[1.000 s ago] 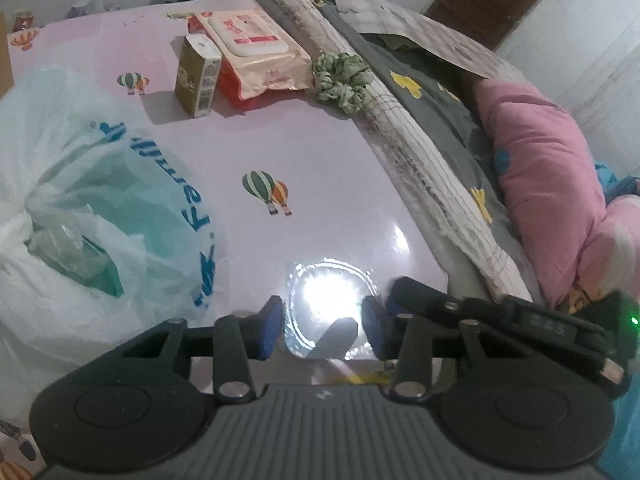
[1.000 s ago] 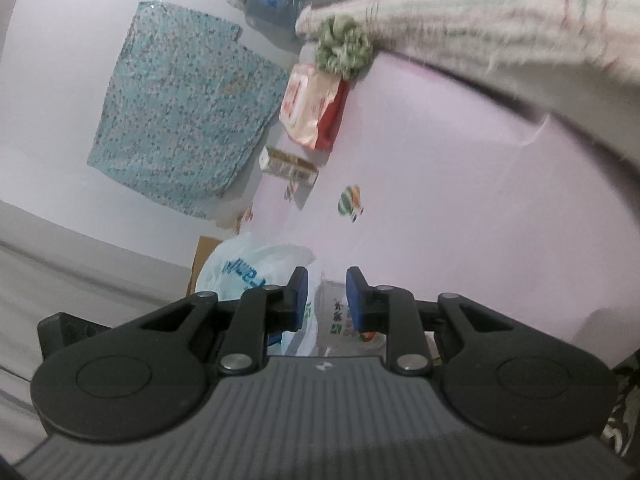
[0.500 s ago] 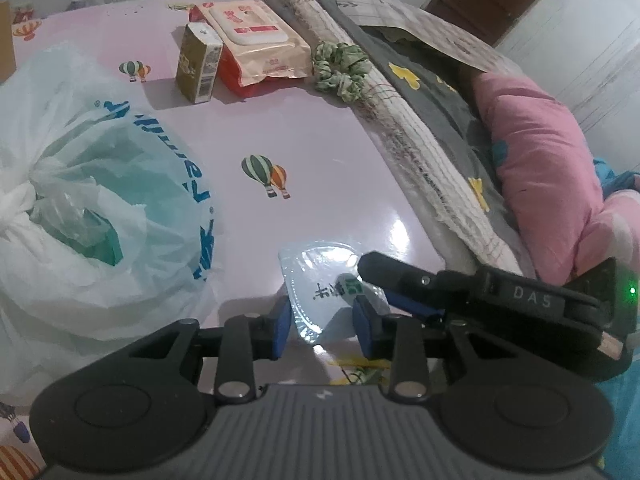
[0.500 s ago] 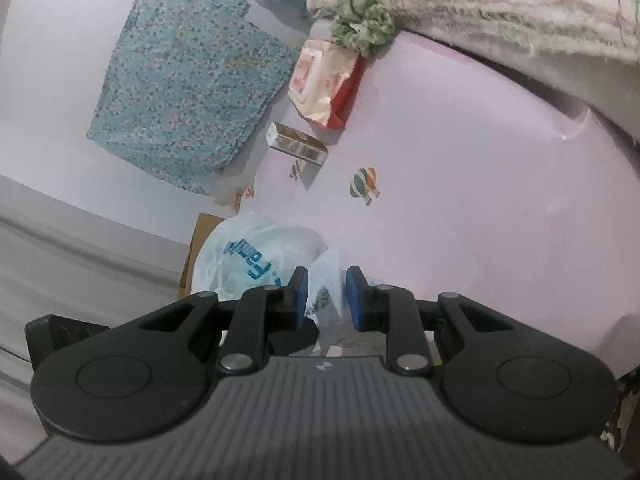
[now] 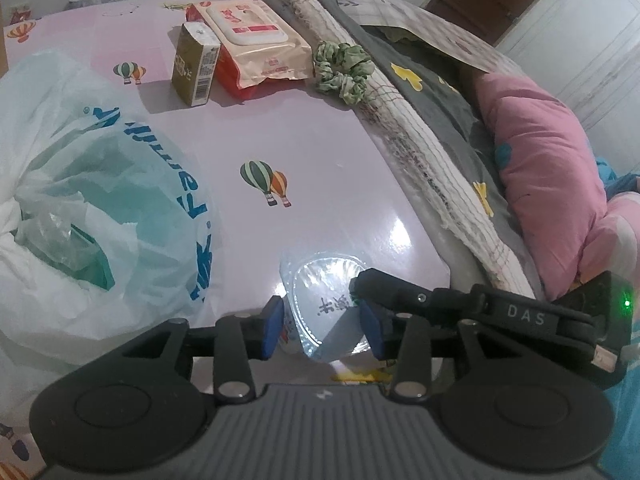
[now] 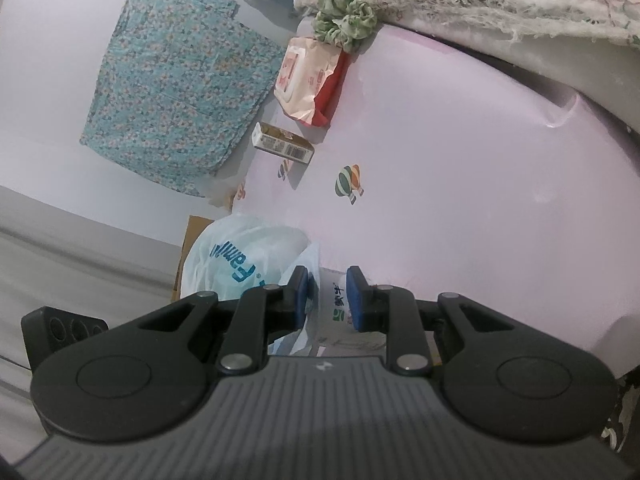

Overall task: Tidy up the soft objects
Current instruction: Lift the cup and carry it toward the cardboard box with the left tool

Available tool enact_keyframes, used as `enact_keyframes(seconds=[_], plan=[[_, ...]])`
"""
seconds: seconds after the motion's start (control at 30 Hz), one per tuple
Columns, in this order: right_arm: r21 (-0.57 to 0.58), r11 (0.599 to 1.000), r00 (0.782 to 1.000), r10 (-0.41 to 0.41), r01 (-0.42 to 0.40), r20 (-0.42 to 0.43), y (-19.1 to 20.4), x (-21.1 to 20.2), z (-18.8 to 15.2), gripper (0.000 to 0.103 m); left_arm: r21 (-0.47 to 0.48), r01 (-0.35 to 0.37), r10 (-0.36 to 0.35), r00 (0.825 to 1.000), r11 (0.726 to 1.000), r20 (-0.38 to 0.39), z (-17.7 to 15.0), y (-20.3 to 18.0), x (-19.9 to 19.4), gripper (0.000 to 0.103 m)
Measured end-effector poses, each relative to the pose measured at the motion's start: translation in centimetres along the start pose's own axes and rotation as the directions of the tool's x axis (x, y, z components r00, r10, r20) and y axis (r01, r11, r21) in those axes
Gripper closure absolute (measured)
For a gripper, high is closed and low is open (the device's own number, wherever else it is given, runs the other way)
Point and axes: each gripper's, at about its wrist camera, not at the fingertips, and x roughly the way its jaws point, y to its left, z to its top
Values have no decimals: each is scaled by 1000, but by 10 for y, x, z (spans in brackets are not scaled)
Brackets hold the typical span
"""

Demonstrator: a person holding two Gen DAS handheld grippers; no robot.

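pouch (image 5: 328, 308) of clear plastic now sits between the left gripper (image 5: 322, 326) jaws, which just widened and look released; right gripper (image 6: 327, 298) jaws clench it, so a handover seems underway.

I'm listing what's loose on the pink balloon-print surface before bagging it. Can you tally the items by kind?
Plastic bags: 1, the white carrier bag
Clear pouches: 1, the clear pouch between the left tool tips
Wipes packs: 1, the wipes pack
Cartons: 1, the gold carton
Scrunchies: 1, the green scrunchie
Total: 5

Plastic bag (image 5: 92, 216) cut off at left edge.
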Motion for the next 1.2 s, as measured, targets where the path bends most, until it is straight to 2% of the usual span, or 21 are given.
enact_keyframes(seconds=[0.17, 0.4, 0.8, 1.0, 1.2], plan=[[13, 1000, 1000, 11, -11, -4, -2, 1, 0, 82, 19, 0, 0, 1000, 1000, 10, -2, -2, -1, 64], [-56, 998, 1000, -21, 22, 20, 16, -3, -4, 82, 58, -22, 20, 999, 998, 34, -4, -11, -7, 70], [-86, 996, 999, -30, 32, 35, 30, -9, -9, 81, 61, -17, 13, 998, 998, 67, -7, -13, -21, 71], [-124, 992, 998, -15, 22, 58, 48, -20, -9, 82, 74, -5, -3, 993, 997, 114, -7, -18, -40, 72], [-179, 984, 997, 9, 6, 81, 76, -31, -12, 81, 89, 4, -20, 982, 996, 188, -6, -22, -71, 72]])
